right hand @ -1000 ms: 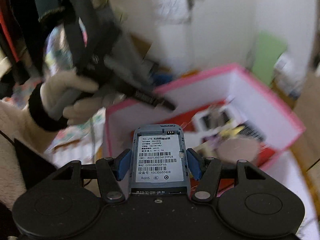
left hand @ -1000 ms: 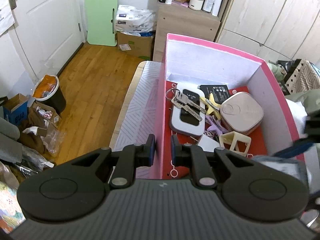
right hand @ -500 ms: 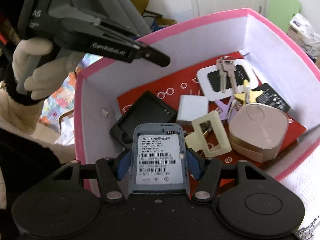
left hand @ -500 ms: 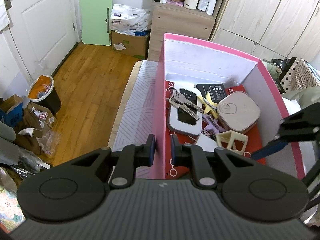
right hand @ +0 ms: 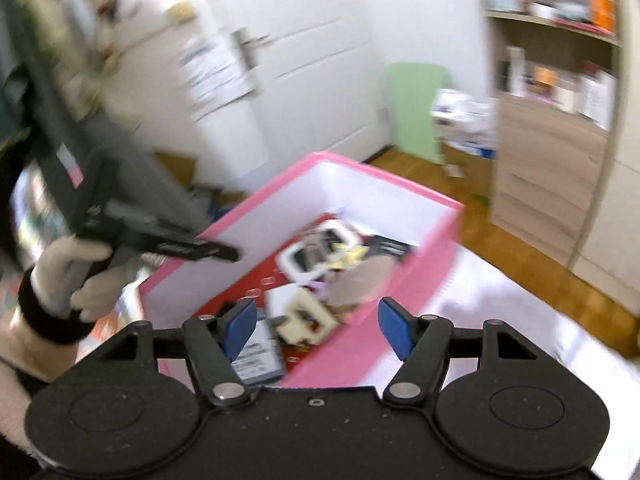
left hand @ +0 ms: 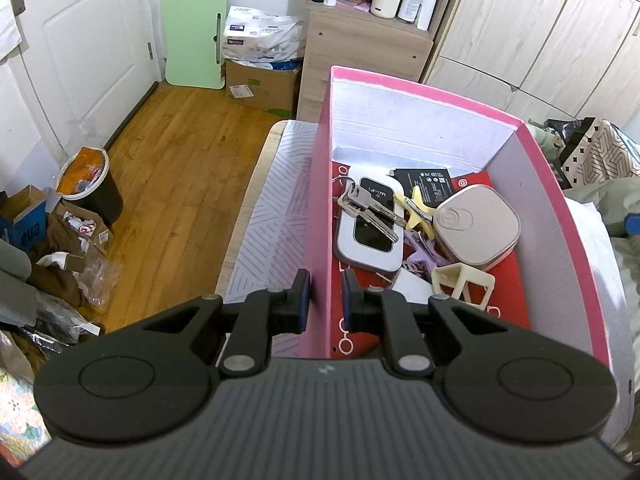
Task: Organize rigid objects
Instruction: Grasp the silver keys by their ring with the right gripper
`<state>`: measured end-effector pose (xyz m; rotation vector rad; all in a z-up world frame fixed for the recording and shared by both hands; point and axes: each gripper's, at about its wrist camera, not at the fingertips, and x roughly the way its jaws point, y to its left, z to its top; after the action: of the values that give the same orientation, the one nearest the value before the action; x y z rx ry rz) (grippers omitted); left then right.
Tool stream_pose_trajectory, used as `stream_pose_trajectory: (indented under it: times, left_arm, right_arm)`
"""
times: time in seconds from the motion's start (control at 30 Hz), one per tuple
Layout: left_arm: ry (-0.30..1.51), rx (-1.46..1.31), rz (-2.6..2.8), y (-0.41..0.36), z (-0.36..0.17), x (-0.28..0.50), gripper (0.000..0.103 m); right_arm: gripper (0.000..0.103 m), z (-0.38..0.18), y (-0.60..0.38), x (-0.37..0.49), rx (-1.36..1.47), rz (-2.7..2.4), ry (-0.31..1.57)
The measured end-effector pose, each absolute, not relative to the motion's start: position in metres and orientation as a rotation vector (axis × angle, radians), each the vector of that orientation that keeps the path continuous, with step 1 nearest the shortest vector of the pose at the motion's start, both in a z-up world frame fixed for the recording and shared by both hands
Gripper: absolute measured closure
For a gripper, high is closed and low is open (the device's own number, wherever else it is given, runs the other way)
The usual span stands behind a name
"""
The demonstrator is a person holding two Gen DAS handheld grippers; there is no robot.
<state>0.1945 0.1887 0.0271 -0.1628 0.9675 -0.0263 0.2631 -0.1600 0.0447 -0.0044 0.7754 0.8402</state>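
My left gripper [left hand: 323, 297] is shut on the near left wall of the pink box [left hand: 318, 216]. Inside lie a white WiFi device [left hand: 370, 236] with keys [left hand: 362, 204] on it, a beige square case [left hand: 476, 226], a cream frame piece [left hand: 464, 282], a black card [left hand: 426, 180] and a yellow clip. My right gripper [right hand: 316, 328] is open and empty above the box's [right hand: 436, 240] near corner. The blue-grey router [right hand: 258, 356] lies in the box below its left finger. The view is blurred.
The box stands on a striped pale cloth [left hand: 280, 208] over a table edge. A wooden floor [left hand: 176, 168], a bin [left hand: 86, 184] and clutter lie to the left. A wooden cabinet [left hand: 368, 52] and wardrobe doors stand behind. Bedding [left hand: 612, 208] is at the right.
My right gripper has opened and let the blue-grey router drop into the box, then pulled back and up. My left gripper keeps its hold on the box wall.
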Motion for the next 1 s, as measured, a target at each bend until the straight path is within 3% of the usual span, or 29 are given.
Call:
stream_pose_trajectory:
  times: [0.33,0.5,0.6,0.7,1.0]
  left_arm:
    - [0.967,-0.182,-0.007,0.19,0.027,0.193,0.09]
    - [0.965,-0.172,-0.003,0.188,0.027,0.193,0.09]
    - [0.966,-0.182,-0.007,0.188,0.028,0.193,0.09]
    - [0.966,-0.181,-0.006,0.188,0.028,0.193,0.09]
    - [0.966,-0.18,-0.008,0.19,0.028,0.193,0.09]
  right_arm:
    - [0.035,-0.004,-0.233,0.245,0.116,0.559,0.699]
    - [0.039,-0.034,-0.228,0.245,0.001,0.474,0.694]
    - [0.054,-0.061,-0.216,0.257,-0.181,0.347,0.727]
    - [0.063,-0.077,-0.224,0.279,-0.099,0.342,0.78]
    - [0.06,-0.091,-0.228,0.313,0.047,0.294,0.78]
